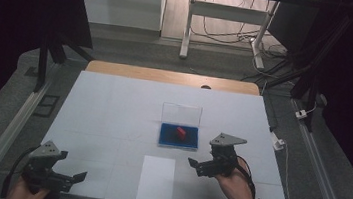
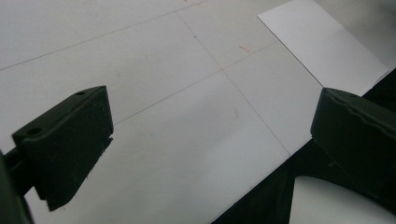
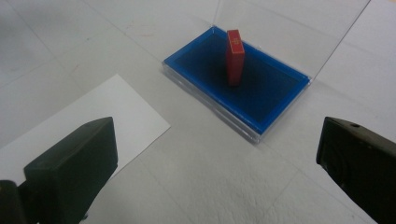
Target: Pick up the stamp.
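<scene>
A shallow blue case (image 1: 168, 135) lies at the middle of the white table, its clear lid (image 1: 182, 114) standing upright at the far side. A small red block (image 1: 180, 131) stands on end inside it. My right gripper (image 1: 195, 166) hovers just in front and to the right of the case, open and empty. In the right gripper view the red block (image 3: 235, 56) and blue case (image 3: 275, 95) lie ahead of the wide-apart jaws of the right gripper (image 3: 215, 168). My left gripper (image 1: 75, 176) is at the front left corner, open, over bare table (image 2: 187, 116).
A white sheet of paper (image 1: 156, 180) lies flat at the front centre, between the two grippers; the same sheet of paper (image 2: 322, 46) sits near the table's front edge. A wooden strip (image 1: 172, 77) borders the far side. Metal rails run along both sides.
</scene>
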The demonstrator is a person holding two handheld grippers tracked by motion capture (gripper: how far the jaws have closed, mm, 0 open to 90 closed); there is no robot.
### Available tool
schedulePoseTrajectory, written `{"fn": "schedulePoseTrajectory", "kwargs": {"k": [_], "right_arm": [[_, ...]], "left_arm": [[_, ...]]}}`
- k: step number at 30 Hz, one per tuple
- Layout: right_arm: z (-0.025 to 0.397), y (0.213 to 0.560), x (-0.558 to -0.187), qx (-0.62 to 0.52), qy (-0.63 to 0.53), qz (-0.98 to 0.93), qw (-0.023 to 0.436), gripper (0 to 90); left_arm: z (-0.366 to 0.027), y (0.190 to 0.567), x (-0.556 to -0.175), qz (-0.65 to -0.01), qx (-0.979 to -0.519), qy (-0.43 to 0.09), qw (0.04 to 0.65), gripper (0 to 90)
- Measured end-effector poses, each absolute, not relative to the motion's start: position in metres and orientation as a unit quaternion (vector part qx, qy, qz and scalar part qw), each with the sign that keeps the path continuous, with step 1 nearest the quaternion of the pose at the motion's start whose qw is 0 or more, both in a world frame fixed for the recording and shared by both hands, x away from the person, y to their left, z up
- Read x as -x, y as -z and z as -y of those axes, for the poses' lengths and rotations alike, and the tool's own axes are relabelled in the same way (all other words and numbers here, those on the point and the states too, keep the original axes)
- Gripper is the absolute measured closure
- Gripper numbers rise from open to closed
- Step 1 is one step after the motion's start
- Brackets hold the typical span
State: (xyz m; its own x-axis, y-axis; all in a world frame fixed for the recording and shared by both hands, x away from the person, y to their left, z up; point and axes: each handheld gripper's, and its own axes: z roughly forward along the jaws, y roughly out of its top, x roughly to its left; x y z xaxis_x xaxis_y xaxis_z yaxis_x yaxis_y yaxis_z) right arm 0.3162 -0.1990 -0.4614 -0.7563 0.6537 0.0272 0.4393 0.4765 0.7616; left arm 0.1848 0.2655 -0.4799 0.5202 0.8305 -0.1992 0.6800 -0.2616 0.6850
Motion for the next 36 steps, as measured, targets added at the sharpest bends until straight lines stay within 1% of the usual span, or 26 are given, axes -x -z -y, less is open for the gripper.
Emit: {"fn": "schedulePoseTrajectory", "kwargs": {"k": [19, 36], "right_arm": [[0.176, 0.469, -0.349, -0.333, -0.374, -0.855, 0.135, 0.0], [0.148, 0.483, -0.378, -0.326, -0.354, -0.867, 0.133, 0.0]], "left_arm": [[-0.266, 0.480, -0.185, -0.479, -0.788, -0.100, 0.373, 0.0], [-0.266, 0.480, -0.185, -0.478, -0.789, -0.099, 0.374, 0.0]]}}
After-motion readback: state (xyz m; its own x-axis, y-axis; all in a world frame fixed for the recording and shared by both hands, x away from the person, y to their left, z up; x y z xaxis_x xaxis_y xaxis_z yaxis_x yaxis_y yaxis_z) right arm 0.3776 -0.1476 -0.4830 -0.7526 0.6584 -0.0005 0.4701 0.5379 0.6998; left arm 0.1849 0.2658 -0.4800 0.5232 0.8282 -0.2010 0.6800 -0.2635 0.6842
